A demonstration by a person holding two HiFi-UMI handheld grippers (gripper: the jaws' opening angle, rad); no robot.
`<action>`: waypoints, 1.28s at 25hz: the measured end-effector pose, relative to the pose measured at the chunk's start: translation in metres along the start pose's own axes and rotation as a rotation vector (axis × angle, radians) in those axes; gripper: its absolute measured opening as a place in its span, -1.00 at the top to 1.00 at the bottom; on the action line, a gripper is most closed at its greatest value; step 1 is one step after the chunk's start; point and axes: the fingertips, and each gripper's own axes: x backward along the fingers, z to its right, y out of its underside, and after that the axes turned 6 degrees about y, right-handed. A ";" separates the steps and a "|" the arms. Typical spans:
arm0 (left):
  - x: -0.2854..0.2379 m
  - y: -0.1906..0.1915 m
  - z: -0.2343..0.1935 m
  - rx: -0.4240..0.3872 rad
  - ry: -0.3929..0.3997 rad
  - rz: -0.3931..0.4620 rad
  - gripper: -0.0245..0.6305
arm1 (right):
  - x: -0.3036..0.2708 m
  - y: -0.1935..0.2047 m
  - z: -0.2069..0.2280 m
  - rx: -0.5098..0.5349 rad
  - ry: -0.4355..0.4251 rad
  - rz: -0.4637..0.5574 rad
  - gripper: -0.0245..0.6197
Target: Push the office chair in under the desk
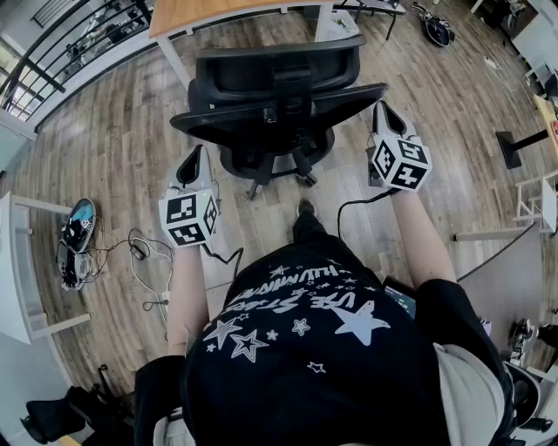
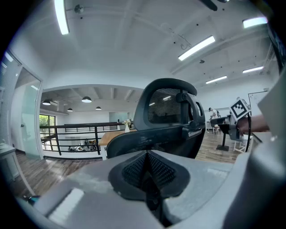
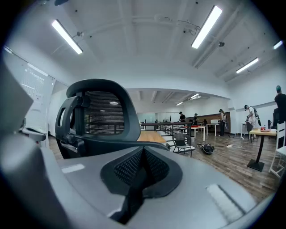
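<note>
A black mesh-backed office chair [image 1: 275, 96] stands on the wood floor, its back toward me. Beyond it is the wooden-topped desk [image 1: 209, 13] on white legs. My left gripper [image 1: 197, 155] hovers beside the chair's left rear, shut with nothing in it. My right gripper [image 1: 381, 109] is shut and empty beside the chair's right edge. In the left gripper view the chair back [image 2: 167, 112] rises just past the closed jaws [image 2: 147, 154]. In the right gripper view the chair [image 3: 100, 116] fills the left, beyond the closed jaws [image 3: 143, 152]. I cannot tell whether either gripper touches the chair.
Shoes and loose cables [image 1: 74, 239] lie on the floor at left, next to a white table [image 1: 17, 261]. A black railing [image 1: 52, 52] runs along the far left. A black table base [image 1: 514, 144] and a white frame [image 1: 536, 196] stand at right. People stand far off [image 3: 221, 118].
</note>
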 end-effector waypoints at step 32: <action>-0.004 -0.015 -0.008 -0.329 0.028 0.004 0.33 | -0.014 0.011 0.001 0.410 0.001 0.003 0.42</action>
